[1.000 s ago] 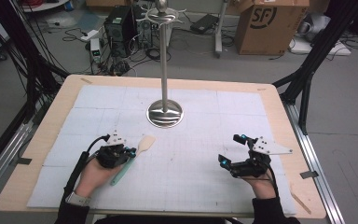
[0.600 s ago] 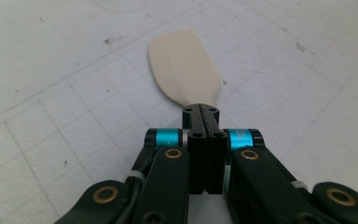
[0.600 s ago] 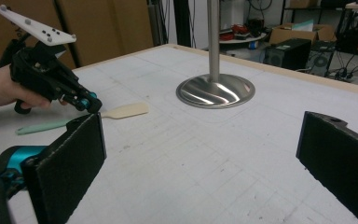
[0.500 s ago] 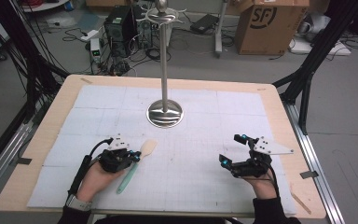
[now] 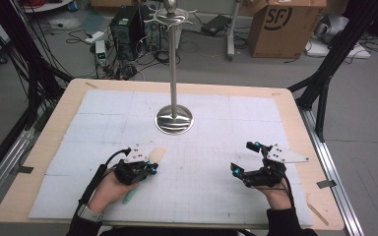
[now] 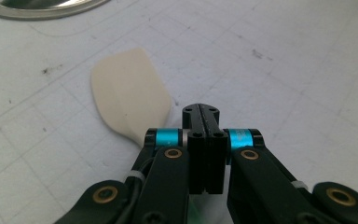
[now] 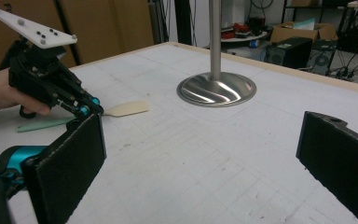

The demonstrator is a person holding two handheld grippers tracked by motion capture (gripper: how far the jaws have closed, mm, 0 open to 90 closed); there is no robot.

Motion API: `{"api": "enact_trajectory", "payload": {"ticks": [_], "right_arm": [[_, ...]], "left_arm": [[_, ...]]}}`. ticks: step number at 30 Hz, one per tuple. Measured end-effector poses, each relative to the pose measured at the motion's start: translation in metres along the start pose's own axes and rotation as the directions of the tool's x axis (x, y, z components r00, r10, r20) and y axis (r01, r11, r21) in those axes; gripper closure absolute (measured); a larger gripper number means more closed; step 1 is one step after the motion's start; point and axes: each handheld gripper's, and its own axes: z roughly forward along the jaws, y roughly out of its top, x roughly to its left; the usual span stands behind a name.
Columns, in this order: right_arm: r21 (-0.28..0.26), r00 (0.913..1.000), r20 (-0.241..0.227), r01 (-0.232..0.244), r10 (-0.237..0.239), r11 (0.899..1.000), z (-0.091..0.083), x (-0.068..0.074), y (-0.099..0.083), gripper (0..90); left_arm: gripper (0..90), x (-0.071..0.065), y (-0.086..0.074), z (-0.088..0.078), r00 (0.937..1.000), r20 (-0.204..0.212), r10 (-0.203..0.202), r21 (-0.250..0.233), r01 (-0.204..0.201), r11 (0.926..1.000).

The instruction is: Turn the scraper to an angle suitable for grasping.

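A spatula with a cream blade (image 5: 156,154) and a green handle (image 5: 129,195) lies flat on the white mat (image 5: 202,162) at the front left. My left gripper (image 5: 152,165) sits right over its neck, jaws pressed together, tips just behind the blade (image 6: 130,98). The neck passes under and to one side of the jaws, not between them. From the right gripper view, the left gripper (image 7: 92,110) tilts down onto the spatula (image 7: 126,108). My right gripper (image 5: 242,157) hovers at the front right, jaws wide apart and empty (image 7: 200,158).
A tall metal stand with a round polished base (image 5: 174,119) rises at the middle back of the mat; its base (image 7: 216,88) lies ahead of the right gripper. The wooden table edge (image 5: 320,196) frames the mat. Boxes, cables and equipment sit on the floor beyond.
My left hand and gripper slid a little toward the near edge and right, over the spatula's neck. More green handle shows behind the hand. The right gripper has stayed put.
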Motion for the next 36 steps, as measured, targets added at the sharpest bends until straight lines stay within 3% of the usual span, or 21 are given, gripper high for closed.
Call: {"api": "enact_trajectory", "payload": {"ticks": [20, 26, 36], "right_arm": [[-0.010, 1.0000, 0.005, 0.001, -0.001, 1.000, -0.001, 0.000, 0.000, 0.3], [-0.005, 1.0000, 0.000, 0.003, -0.003, 1.000, 0.000, 0.000, 0.000, 0.3], [0.001, 1.0000, -0.002, -0.004, 0.004, 1.000, 0.000, 0.000, 0.000, 0.3]], "left_arm": [[89.7, 0.013, -0.006, -0.009, 0.9951, -0.093, -0.035, 0.004, 0.036, 0.9993], [89.7, 0.026, -0.013, -0.021, 0.9863, -0.150, -0.069, 0.002, 0.070, 0.9975], [89.7, 0.039, -0.026, -0.036, 0.9722, -0.195, -0.129, -0.021, 0.128, 0.9916]]}}
